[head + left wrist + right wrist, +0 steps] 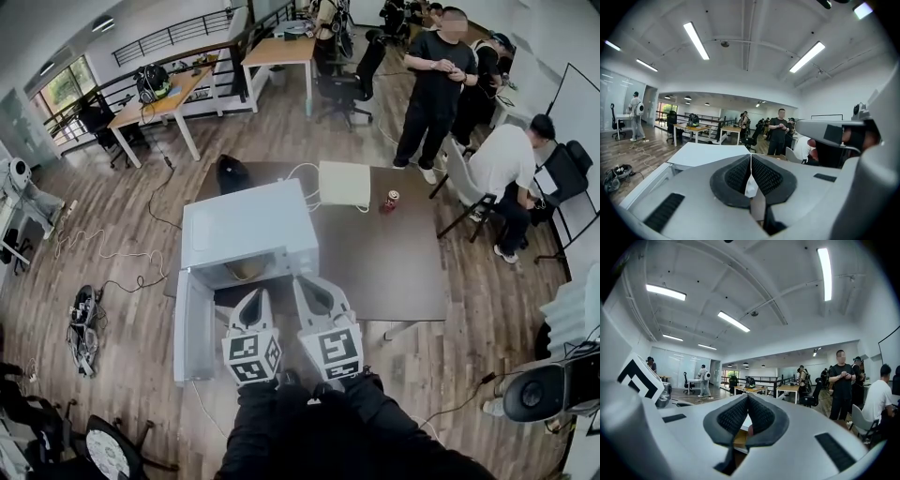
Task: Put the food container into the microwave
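The white microwave (248,227) stands on the dark table (384,253) with its door (194,326) swung open to the left. Something yellowish (246,273) lies in its cavity; I cannot tell if it is the food container. My left gripper (254,294) and right gripper (306,281) point at the cavity's opening, side by side, just in front of it. In the left gripper view the pads (761,176) meet at the tip with nothing held, and the microwave's top (710,154) lies beyond. The right gripper's pads (759,416) also meet, empty.
A flat white box (344,183) and a red can (391,200) sit at the table's far side. Several people (433,84) stand or sit at the right by chairs (464,187). Cables and gear (84,323) lie on the wooden floor at left.
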A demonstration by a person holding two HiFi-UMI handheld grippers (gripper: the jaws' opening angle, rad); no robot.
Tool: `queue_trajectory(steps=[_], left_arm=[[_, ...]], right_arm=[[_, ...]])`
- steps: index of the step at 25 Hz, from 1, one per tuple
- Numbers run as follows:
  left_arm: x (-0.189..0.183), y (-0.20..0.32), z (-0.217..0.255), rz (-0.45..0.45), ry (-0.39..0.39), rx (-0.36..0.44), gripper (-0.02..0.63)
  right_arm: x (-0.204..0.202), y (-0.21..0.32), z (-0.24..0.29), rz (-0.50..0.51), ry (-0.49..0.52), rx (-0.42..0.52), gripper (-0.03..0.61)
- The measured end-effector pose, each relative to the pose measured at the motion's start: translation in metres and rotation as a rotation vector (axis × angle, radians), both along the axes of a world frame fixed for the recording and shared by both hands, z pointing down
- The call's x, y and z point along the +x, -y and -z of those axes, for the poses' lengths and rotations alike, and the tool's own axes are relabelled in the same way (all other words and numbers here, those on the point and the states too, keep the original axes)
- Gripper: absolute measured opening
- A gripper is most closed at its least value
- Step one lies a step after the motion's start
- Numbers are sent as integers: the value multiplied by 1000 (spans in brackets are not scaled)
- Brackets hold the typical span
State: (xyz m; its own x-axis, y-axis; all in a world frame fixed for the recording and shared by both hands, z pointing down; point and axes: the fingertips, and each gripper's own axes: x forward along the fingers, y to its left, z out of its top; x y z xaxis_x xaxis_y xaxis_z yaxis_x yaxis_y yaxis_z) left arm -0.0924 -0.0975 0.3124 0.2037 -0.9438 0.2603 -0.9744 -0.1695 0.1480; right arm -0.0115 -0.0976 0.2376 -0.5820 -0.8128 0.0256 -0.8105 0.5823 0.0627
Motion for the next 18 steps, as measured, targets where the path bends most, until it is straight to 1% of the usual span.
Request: queue_trajectory(steps=[12, 18], left_arm=[[-3, 8, 9, 7, 15, 12, 35], [-3, 9, 9, 1, 16, 11, 35]], right_arm=[[1, 9, 6, -10, 0, 19, 25], [-2, 10, 4, -2, -1, 11, 25]])
